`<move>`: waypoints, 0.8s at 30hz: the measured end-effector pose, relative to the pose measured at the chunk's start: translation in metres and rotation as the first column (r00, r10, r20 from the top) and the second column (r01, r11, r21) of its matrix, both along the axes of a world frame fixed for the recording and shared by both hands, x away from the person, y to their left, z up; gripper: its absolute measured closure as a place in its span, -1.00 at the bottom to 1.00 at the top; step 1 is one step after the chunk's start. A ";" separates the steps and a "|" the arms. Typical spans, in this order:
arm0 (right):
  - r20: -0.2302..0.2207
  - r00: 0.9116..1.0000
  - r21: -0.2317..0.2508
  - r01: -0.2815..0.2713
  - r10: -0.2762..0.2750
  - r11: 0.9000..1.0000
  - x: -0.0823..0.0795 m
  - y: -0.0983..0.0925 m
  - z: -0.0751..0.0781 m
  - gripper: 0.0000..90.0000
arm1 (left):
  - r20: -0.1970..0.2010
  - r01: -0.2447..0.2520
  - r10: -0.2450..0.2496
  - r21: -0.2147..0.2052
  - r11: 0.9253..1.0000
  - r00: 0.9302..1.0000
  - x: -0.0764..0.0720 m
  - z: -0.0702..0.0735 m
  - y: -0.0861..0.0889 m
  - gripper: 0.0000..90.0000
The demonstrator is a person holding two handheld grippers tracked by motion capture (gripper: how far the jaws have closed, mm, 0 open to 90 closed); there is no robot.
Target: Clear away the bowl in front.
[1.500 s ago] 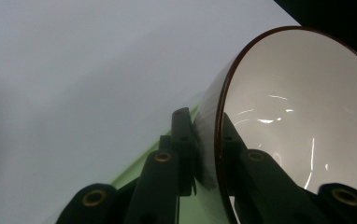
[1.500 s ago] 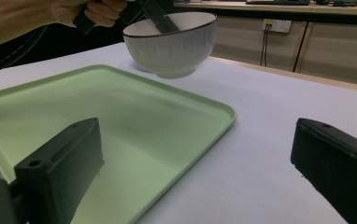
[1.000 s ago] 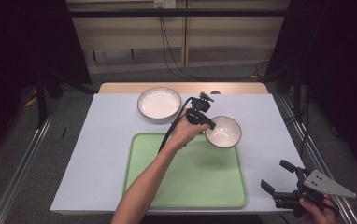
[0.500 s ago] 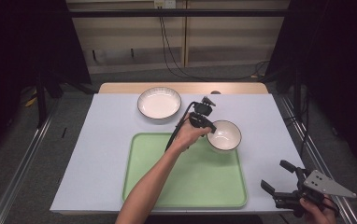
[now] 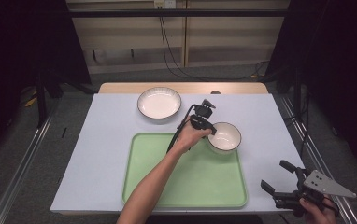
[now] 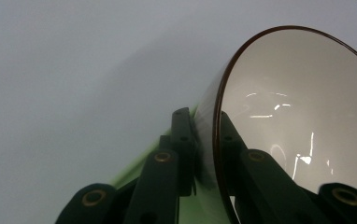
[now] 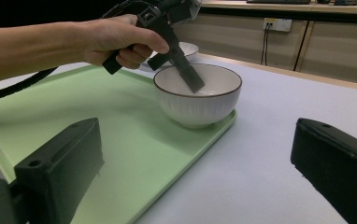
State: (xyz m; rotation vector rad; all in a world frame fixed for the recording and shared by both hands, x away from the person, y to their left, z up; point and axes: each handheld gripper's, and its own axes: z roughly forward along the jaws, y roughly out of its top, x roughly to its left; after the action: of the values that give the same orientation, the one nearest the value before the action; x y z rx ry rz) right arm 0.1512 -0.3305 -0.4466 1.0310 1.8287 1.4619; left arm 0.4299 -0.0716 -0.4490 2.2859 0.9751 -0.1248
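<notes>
A white ribbed bowl with a dark rim stands at the far right corner of the green tray. My left gripper is shut on its near-left rim, one jaw inside and one outside. In the left gripper view the bowl wall sits pinched between the jaws of the gripper. The right gripper view shows the bowl with its base low on the tray, seemingly resting there. My right gripper hangs open off the table's near right corner, holding nothing.
A wide shallow white dish lies on the pale table cover behind the tray's far left corner. A black cable trails from the left gripper along the forearm. Metal rails run along both sides of the table.
The left gripper has sunk a little and carried the bowl slightly nearer, down onto the tray's far right corner. The right gripper has stayed in place.
</notes>
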 end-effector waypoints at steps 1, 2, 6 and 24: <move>0.000 1.000 0.000 0.000 0.000 1.000 0.000 0.000 0.000 -0.95 | 0.000 0.003 -0.003 0.001 1.000 1.000 0.000 0.000 0.000 0.83; 0.000 1.000 0.000 0.000 0.000 1.000 0.000 0.000 0.000 -0.95 | 0.001 0.008 -0.008 -0.007 1.000 1.000 0.000 0.000 0.000 0.82; 0.001 1.000 0.008 -0.002 0.002 1.000 0.000 0.000 0.000 -0.95 | 0.044 0.009 -0.009 -0.016 1.000 0.999 -0.001 0.008 0.001 0.72; -0.002 1.000 0.003 -0.008 0.008 1.000 0.000 0.000 0.000 -0.96 | 0.242 0.002 0.016 -0.075 0.997 0.970 -0.013 0.021 0.032 -0.91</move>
State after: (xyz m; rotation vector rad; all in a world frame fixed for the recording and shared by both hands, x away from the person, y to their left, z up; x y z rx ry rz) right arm 0.1516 -0.3303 -0.4466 1.0287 1.8347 1.4695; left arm 0.4166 -0.0391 -0.4282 2.1678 0.8374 0.1174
